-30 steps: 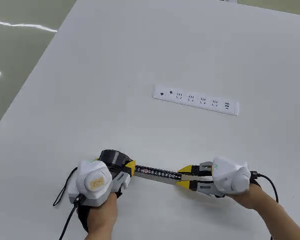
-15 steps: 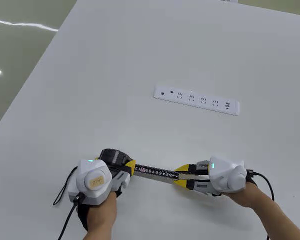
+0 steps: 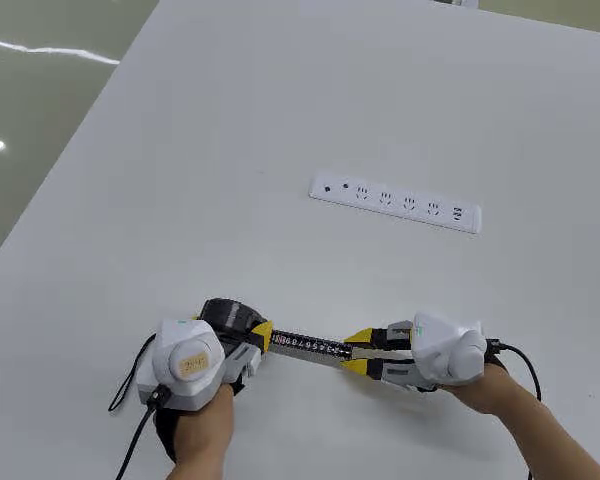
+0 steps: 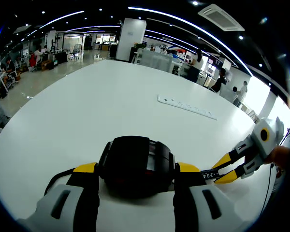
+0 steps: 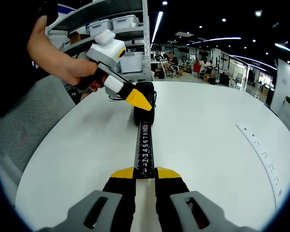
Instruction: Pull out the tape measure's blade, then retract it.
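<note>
Tape measure [image 3: 225, 312]: black body on the white table [image 3: 280, 150] near its front edge, clamped between the left gripper's [image 3: 236, 330] yellow-tipped jaws.
Blade [image 3: 310, 346]: black with pale numbers, drawn out flat to the right. Its end is pinched in the narrow-set jaws of the right gripper [image 3: 358, 352].
Change: right gripper closer to the left gripper than a second ago, with less blade showing.
Power strip [image 3: 395, 203]: white, well apart, farther back.

Open tabletop [image 3: 230, 120] spreads on every side — 1 power strip [image 3: 395, 203] lies flat, well beyond the blade [image 3: 310, 346].
</note>
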`<state>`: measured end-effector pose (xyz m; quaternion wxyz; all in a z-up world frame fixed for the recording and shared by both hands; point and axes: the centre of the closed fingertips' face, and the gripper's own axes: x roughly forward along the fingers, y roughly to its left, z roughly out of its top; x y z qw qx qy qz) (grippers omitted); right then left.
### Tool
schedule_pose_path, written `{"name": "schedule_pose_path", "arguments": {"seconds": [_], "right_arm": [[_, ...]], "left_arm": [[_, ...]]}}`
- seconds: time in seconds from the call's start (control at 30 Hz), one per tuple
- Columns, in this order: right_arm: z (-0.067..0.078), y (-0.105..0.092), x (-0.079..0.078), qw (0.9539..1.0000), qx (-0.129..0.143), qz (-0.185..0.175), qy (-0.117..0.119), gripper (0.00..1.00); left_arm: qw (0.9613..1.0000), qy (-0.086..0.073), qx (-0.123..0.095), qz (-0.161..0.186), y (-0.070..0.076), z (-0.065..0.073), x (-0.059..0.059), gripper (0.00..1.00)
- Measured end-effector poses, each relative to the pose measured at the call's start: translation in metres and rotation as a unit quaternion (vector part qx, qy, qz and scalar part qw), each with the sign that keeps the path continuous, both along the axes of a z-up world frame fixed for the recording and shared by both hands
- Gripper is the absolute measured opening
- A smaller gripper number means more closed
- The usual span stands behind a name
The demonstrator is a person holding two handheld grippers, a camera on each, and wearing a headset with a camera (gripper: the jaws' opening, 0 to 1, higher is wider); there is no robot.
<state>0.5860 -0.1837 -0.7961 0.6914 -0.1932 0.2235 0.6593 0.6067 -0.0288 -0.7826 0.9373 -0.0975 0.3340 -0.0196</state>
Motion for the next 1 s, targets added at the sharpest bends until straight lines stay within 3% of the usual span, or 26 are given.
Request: {"name": "schedule_pose_path", "arguments": {"seconds": [1.0], "right_arm": [[0.002,0.018,0.002,1.0,0.005,0.006,-0.001,0.14]], "left_arm": [[1.0,0.001,-0.007,0.004,0.003,0.001,0.0,0.58]]}}
